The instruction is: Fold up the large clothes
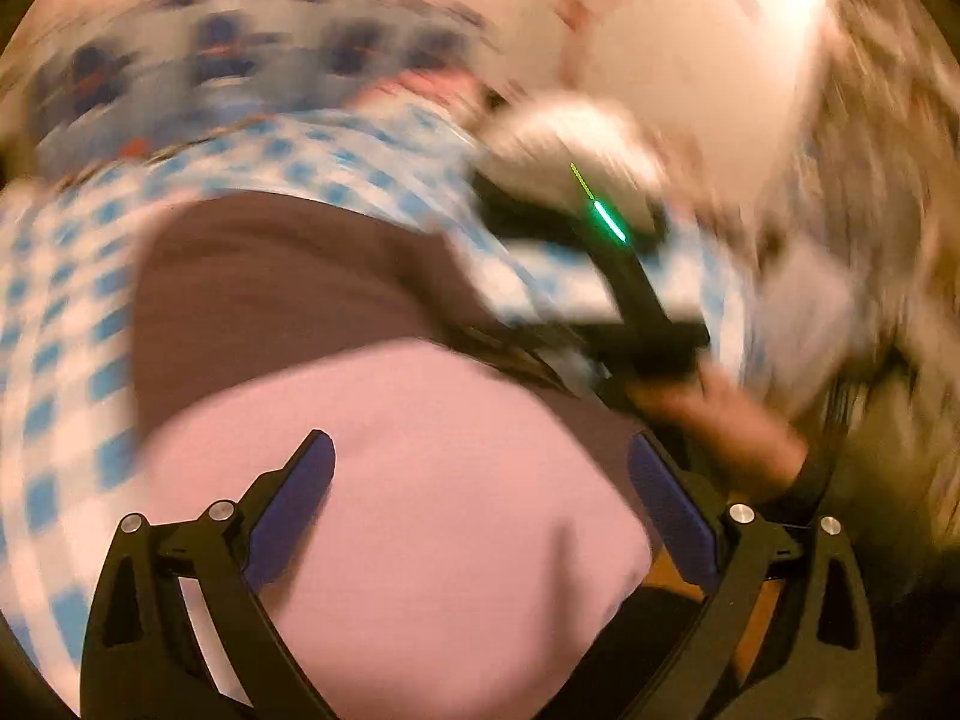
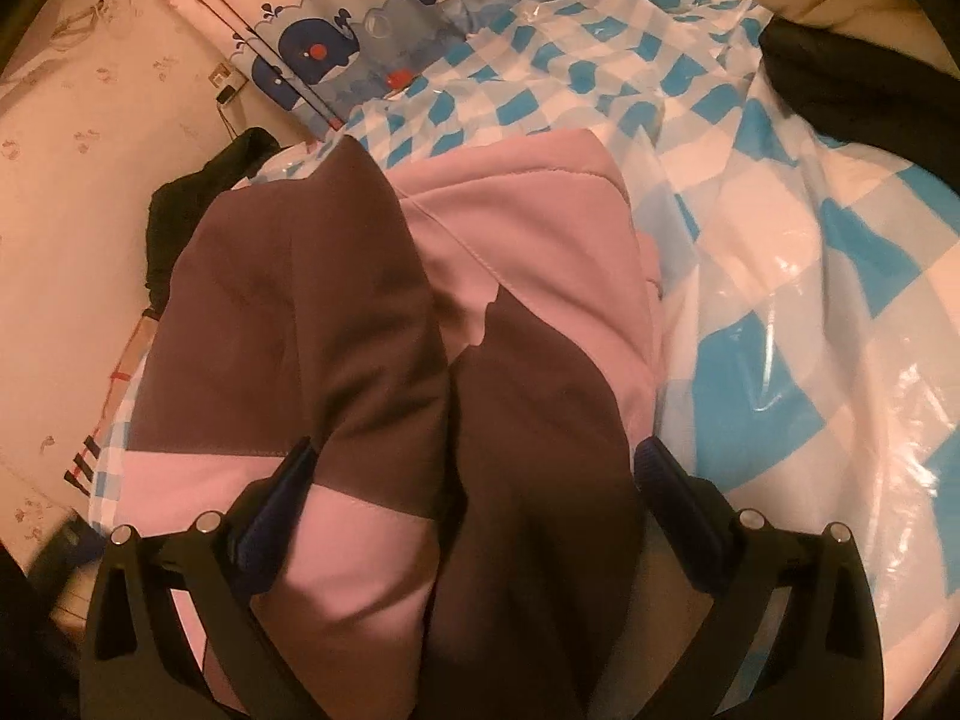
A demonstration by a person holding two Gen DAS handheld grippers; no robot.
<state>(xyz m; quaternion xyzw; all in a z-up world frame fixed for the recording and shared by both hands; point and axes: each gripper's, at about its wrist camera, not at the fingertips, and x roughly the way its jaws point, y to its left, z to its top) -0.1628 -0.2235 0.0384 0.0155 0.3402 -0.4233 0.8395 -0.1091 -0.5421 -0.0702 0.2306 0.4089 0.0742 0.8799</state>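
Left gripper (image 1: 480,480): jaws wide apart, empty, above the pink-and-brown garment (image 1: 420,480). Right gripper (image 2: 474,474): jaws spread, garment bunched between them, extending toward 12 o'clock over the checkered sheet (image 2: 810,300); grip undeterminable.

Pink-and-brown garment (image 2: 420,312); blue-white checked sheet (image 2: 780,240); whale-print curtain (image 2: 372,18).

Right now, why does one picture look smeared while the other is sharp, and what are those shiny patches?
Left wrist view: motion blur streaks the blue-and-white checked plastic sheet and the other gripper; white glare burns out the top right. Right wrist view: sharp; the pink-and-brown padded garment is crisp, with glare on the glossy sheet. Both: warm light, fisheye bending.
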